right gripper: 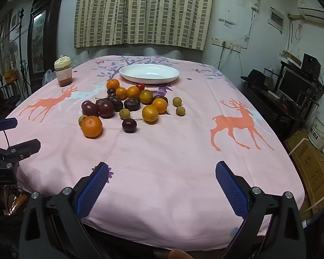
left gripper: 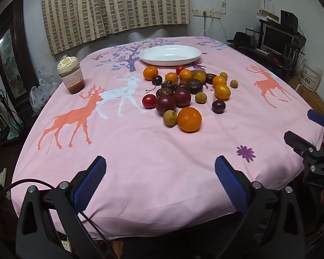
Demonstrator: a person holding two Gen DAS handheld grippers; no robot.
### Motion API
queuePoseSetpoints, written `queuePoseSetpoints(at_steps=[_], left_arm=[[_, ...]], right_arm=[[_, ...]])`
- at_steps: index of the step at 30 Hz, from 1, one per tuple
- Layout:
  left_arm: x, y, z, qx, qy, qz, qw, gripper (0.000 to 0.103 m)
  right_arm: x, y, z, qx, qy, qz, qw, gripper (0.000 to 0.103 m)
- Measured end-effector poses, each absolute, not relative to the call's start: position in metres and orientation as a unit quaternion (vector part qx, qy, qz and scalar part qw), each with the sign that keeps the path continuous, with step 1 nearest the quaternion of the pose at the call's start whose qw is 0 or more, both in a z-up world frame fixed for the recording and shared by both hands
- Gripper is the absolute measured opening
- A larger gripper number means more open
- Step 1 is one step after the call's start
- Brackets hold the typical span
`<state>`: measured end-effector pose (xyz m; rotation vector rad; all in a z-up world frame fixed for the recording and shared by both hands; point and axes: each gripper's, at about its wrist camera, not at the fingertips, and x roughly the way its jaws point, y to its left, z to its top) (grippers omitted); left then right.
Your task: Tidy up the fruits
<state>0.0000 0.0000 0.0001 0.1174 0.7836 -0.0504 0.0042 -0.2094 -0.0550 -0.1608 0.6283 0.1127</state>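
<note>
Both grippers hovered over the near edge of the table (left gripper: pixel 140 161), well short of the fruit. Left gripper (left gripper: pixel 160 180): jaws spread wide, nothing between them. Right gripper (right gripper: pixel 162 181): jaws likewise spread and empty.

Landmark was the white dish (left gripper: pixel 169 55), bare inside. The fruit pile (left gripper: pixel 183 88) lay loose on the pink cloth just on my side of the dish: oranges, dark plums, small tan fruits, a couple of red ones, many touching. The large orange (left gripper: pixel 189 119) sat farthest from the dish, nearest my jaws, with a tan fruit (left gripper: pixel 170 118) touching its left side. A lidded jar (left gripper: pixel 71 75) stood well left of the dish.

Judged nothing sorted yet; first pick due. Best to start with the large orange, coming in from its free right side so the tan neighbour wasn't nudged. Round fruit rolls; close centred on its widest part, lift straight, carry low to the dish.
</note>
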Motion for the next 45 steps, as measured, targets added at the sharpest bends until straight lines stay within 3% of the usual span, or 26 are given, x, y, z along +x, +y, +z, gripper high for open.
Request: queuePoseSetpoints(at_steps=[45], left_arm=[[-0.0003, -0.001, -0.0028, 0.064, 0.381, -0.021, 0.922, 0.099]], right_arm=[[0.006, -0.2096, -0.0574, -0.08, 0.311, 0.055, 0.946, 0.099]])
